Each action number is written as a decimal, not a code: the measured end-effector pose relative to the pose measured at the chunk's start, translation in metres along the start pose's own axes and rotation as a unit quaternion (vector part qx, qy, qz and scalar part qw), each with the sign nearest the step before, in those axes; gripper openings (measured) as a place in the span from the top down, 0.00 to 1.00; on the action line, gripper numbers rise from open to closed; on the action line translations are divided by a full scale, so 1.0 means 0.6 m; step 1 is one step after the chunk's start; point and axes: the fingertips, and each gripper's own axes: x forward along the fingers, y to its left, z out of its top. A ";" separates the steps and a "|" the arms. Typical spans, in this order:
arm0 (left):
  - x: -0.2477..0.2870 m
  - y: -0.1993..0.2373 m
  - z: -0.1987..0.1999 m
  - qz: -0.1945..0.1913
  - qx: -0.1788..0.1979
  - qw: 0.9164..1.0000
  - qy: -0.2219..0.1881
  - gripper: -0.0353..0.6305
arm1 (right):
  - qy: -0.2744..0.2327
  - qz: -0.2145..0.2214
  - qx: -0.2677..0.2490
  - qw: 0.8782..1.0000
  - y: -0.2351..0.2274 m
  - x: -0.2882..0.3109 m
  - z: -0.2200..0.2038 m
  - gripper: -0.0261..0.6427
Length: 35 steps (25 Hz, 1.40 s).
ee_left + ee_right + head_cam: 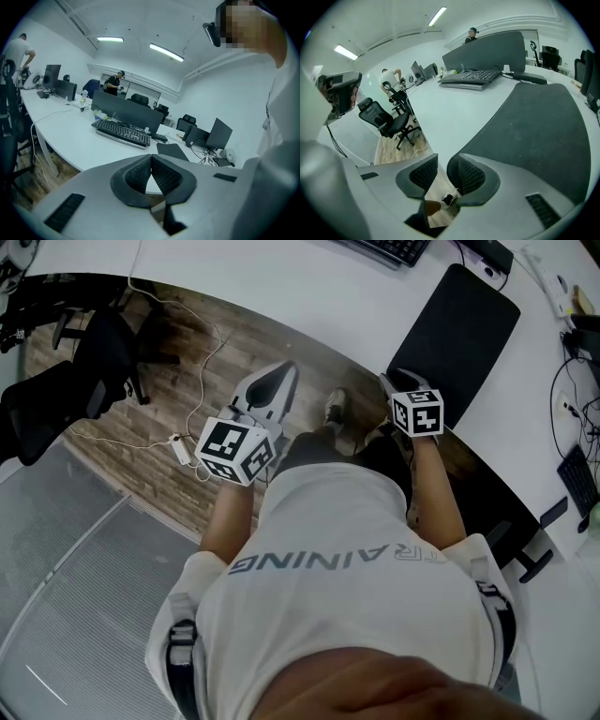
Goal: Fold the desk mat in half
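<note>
The black desk mat (464, 334) lies flat on the white desk (309, 296), and I also see this mat (534, 136) just beyond my right jaws and small in the distance (172, 151) in the left gripper view. My right gripper (394, 381) hovers at the desk's near edge beside the mat's near corner, and its jaws (442, 168) are open with a gap and nothing between them. The left gripper (272, 379) hangs over the wood floor, away from the desk. It (151, 158) is shut, tips touching, and empty.
A keyboard (471, 77) and a dark monitor (126, 110) stand on the desk beyond the mat. Black office chairs (84, 371) and a cabled power strip (183, 448) occupy the floor at left. Cables and devices (577, 409) crowd the desk's right end. People work far off.
</note>
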 end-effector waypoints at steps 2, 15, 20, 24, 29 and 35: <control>0.002 -0.002 0.008 -0.004 0.005 1.000 -0.004 0.91 | -0.006 -0.002 -0.003 1.000 0.003 -0.008 0.007 0.72; 0.046 -0.079 0.085 -0.065 0.057 0.995 -0.039 0.91 | -0.108 -0.096 -0.016 0.989 -0.048 -0.163 0.096 0.70; 0.071 -0.128 0.111 -0.103 0.070 0.991 -0.053 0.91 | -0.135 -0.141 -0.011 0.981 -0.087 -0.237 0.107 0.70; 0.094 -0.173 0.131 -0.133 0.081 0.986 -0.060 0.91 | -0.153 -0.172 0.003 0.973 -0.128 -0.301 0.113 0.70; 0.122 -0.224 0.149 -0.161 0.095 0.980 -0.062 0.91 | -0.176 -0.209 0.017 0.962 -0.167 -0.376 0.109 0.70; 0.144 -0.271 0.177 -0.178 0.120 0.975 -0.064 0.91 | -0.204 -0.248 0.016 0.947 -0.193 -0.461 0.106 0.78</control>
